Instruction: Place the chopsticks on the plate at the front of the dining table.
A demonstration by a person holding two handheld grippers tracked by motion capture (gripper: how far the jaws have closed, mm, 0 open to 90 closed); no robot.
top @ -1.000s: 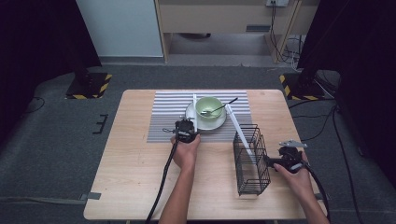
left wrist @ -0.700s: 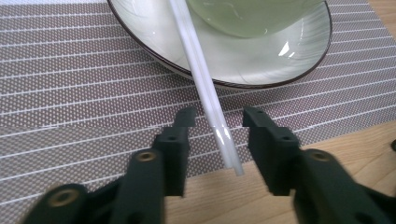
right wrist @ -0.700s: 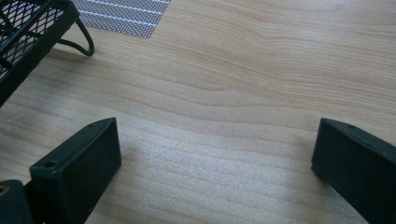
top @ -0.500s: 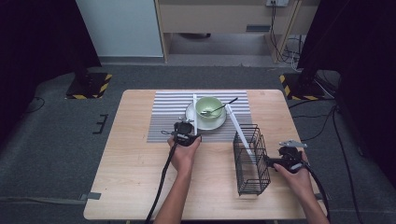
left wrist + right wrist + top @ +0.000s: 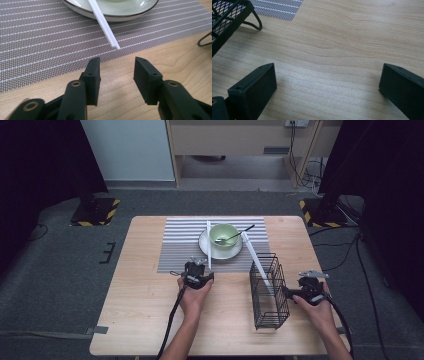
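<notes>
My left gripper (image 5: 196, 266) (image 5: 116, 62) hovers low over the wood at the striped placemat's (image 5: 180, 245) near edge. It is open, nothing sits between the jaws, and they have just been closing a little. Just beyond its tips lies the near end of a white chopstick (image 5: 102, 23) (image 5: 208, 245), which rests across the left side of a plate (image 5: 130, 13) (image 5: 230, 254). On the plate stands a green bowl (image 5: 223, 234) with a spoon (image 5: 235, 236) in it. My right gripper (image 5: 289, 291) (image 5: 327, 67) is open wide over bare wood, beside a black wire basket (image 5: 270, 295) (image 5: 227, 17).
A second white chopstick (image 5: 255, 257) leans out of the basket's far end toward the bowl. A corner of the placemat (image 5: 279, 7) lies beyond the basket's foot. Bare wood spreads on the table's left side and along its near edge.
My left gripper has drawn back from the plate toward the near edge, leaving the chopstick lying on the plate. My right gripper and the basket have stayed put.
</notes>
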